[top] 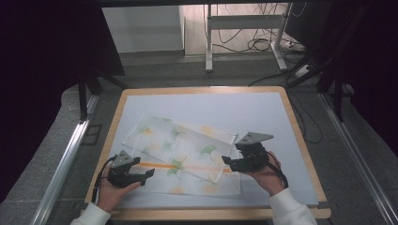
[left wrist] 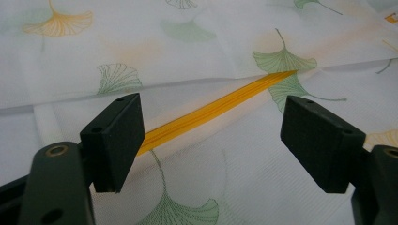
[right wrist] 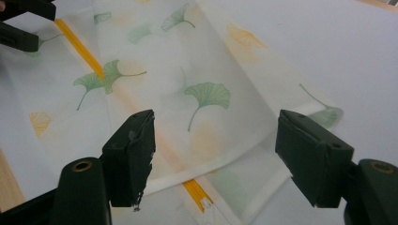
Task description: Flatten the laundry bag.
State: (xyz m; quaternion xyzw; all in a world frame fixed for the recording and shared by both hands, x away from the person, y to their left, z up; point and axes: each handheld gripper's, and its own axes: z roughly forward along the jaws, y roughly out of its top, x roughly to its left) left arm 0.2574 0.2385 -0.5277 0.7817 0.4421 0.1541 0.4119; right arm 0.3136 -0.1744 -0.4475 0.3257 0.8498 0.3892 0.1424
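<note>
A white cloth printed with green and orange ginkgo leaves lies folded on the table's pale mat. An orange strip like a zipper runs across it and is partly covered by a folded-over layer. My left gripper hovers open at the cloth's near left edge. In the left gripper view the left gripper has the strip running between its jaws. My right gripper is open at the cloth's near right. In the right gripper view the right gripper straddles the folded edge above the strip's end.
The wooden table rim frames the mat. Bare mat lies behind and to the right of the cloth. Beyond the table are metal rails, a desk frame and cables on the floor.
</note>
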